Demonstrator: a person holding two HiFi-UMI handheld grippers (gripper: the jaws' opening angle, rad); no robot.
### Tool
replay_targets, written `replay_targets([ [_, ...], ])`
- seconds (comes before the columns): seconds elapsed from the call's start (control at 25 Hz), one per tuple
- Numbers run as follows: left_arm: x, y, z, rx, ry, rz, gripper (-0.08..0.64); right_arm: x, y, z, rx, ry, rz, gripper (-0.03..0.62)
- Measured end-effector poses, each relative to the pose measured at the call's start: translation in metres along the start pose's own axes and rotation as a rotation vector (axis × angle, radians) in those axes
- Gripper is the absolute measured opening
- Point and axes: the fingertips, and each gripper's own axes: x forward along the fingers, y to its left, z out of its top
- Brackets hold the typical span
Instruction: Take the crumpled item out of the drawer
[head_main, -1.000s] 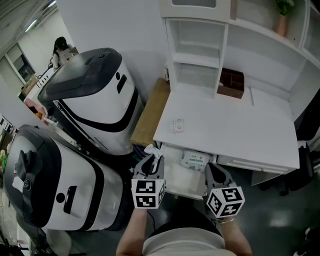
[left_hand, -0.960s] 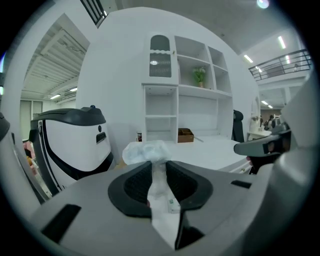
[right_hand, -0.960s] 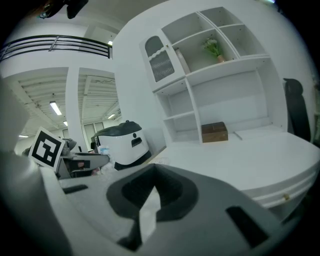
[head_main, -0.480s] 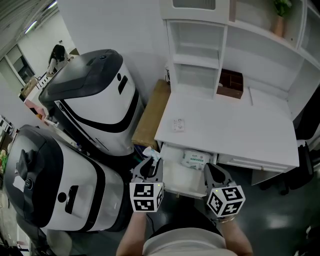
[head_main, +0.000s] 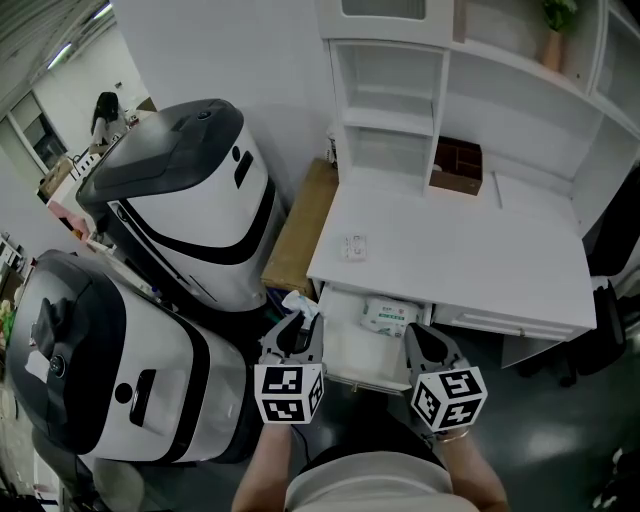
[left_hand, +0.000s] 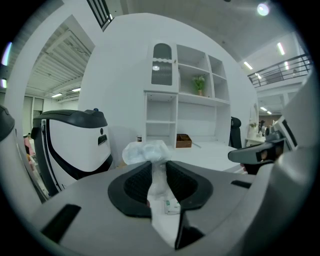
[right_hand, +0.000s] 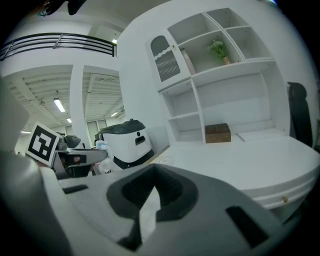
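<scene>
**Crumpled item (head_main: 300, 303) pinched in left claw at the drawer's 9 o'clock**

The left claw (head_main: 298, 322) is closed partway onto the item. In the left gripper view its pads (left_hand: 137, 181) squeeze a thin neck of the white stuff, and a puffy wad (left_hand: 145, 151) stands above the tips. From the head view the wad sits just outside the left wall of the open drawer (head_main: 345, 345), apparently lifted out of it. The right claw (head_main: 420, 338) hangs at the drawer's 5 o'clock. Its jaws look closed together, with nothing between them.

Handling, as a judgement: the item looks like thin film or tissue, very light, soft and springy. It should squash without harm but could slip or tear if tugged. The compressed neck is the sound place to hold. The loose wad gives the pads nothing firm.

A flat packet (head_main: 388, 315) lies in the drawer at its 12 o'clock, well apart from the item.

Room is tight toward 9 o'clock, where a big black-and-white machine (head_main: 150, 400) stands near the left claw. At 12 o'clock the edge of the surface (head_main: 450, 265) overhangs the back of the drawer. A brown board (head_main: 300, 225) leans beside the surface at 11 o'clock. The surface itself is mostly bare, so the open way seems to be up and over that edge, or back toward 6 o'clock.
</scene>
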Motion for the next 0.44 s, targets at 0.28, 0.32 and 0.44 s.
replay_targets([
  [0.28, -0.0025, -0.0010, -0.0001, -0.004, -0.004, -0.006, 0.084, -0.0016, 0.0016, 0.0005, -0.007, -0.002, -0.003, 0.002],
  [0.32, -0.0026, -0.0011, 0.0001, -0.007, -0.004, -0.007, 0.084, -0.0018, 0.0016, 0.0009, -0.007, -0.003, -0.002, 0.002],
  [0.44, -0.0027, -0.0017, 0.0009, -0.011, -0.005, -0.010, 0.084, -0.0027, 0.0011, 0.0018, -0.006, -0.007, -0.002, 0.002],
])
